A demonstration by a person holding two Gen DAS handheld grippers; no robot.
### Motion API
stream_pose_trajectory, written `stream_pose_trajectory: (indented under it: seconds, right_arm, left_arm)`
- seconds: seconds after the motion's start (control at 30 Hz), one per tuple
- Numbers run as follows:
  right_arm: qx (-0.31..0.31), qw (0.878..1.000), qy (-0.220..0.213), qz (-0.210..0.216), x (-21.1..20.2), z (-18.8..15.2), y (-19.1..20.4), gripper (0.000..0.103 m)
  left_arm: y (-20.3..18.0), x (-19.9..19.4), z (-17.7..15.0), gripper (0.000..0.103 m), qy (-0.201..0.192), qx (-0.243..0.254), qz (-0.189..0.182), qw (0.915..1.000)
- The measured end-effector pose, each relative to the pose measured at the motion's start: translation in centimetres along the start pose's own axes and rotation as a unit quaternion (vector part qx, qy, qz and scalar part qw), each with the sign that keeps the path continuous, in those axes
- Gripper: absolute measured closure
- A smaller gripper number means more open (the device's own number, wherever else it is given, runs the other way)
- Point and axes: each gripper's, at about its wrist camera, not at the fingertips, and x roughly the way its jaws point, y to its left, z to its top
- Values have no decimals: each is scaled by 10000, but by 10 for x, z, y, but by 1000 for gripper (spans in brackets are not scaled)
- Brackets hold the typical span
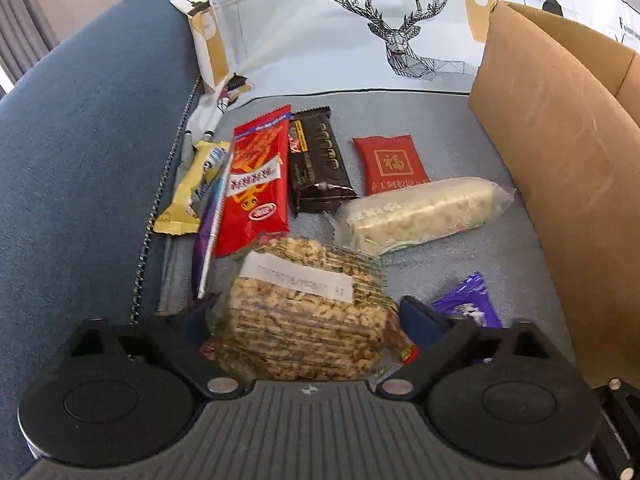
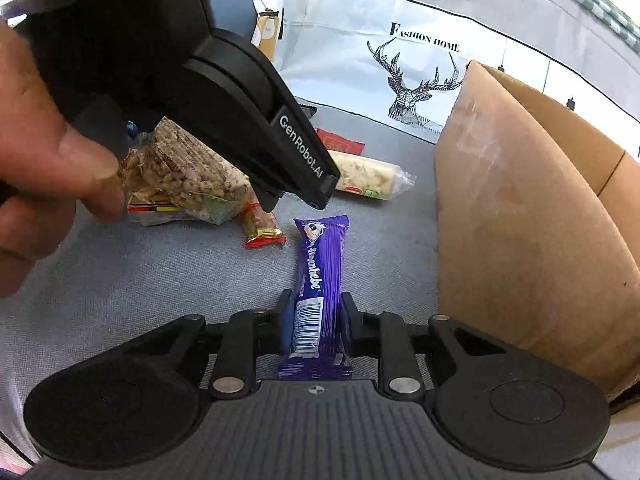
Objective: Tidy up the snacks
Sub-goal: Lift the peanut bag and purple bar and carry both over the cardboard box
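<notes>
The cardboard box point(image 2: 532, 216) stands open just to the right of my right hand-held gripper point(image 2: 313, 322), which is clamped narrow on the near end of the purple bar point(image 2: 320, 276); the bar's long axis runs straight ahead across the sofa seat point(image 2: 160, 280). My left hand-held gripper point(image 1: 306, 312) stands wide around the peanut brittle pack point(image 1: 304, 312), not yet squeezing, farther from the box.

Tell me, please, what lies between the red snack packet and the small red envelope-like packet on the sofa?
In the left wrist view, a dark brown chocolate bar lies between the red snack packet and the small red packet, beside the first and apart from the second.
</notes>
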Motion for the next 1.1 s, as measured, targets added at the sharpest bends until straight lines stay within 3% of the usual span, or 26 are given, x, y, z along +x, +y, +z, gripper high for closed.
stream_pose_trajectory:
  seconds: [0.27,0.47,0.6,0.73,0.83,0.97,1.1]
  right_arm:
    - [159,9991,-357,-175,-23,16,-6,79]
    - [203,9964,-788,-230,-67,46,-23,79]
    - [397,9934,-1026,-337,-90,79,-52,79]
    - [696,9868,-1378,-482,-95,104,-85,79]
    - [921,9795,-1698,-578,-93,101,-111,79]
    - [1119,9805,-1543,-475,-81,96,-135,79]
    - [1131,9781,-1658,-557,-84,91,-151,79]
  left_arm:
    - [22,-19,9,20,-316,-811,-448,9952]
    - [45,-46,18,20,-858,-1592,-997,9785]
    - [46,-61,21,20,-1174,-1850,-1149,9689]
    - [38,-73,23,20,-1588,-1913,-1127,9620]
    - [26,-79,24,20,-1884,-1795,-1185,9582]
    - [5,-87,27,20,-2107,-1564,-1228,9571]
    - [-14,-96,33,20,-2233,-1599,-1364,9518]
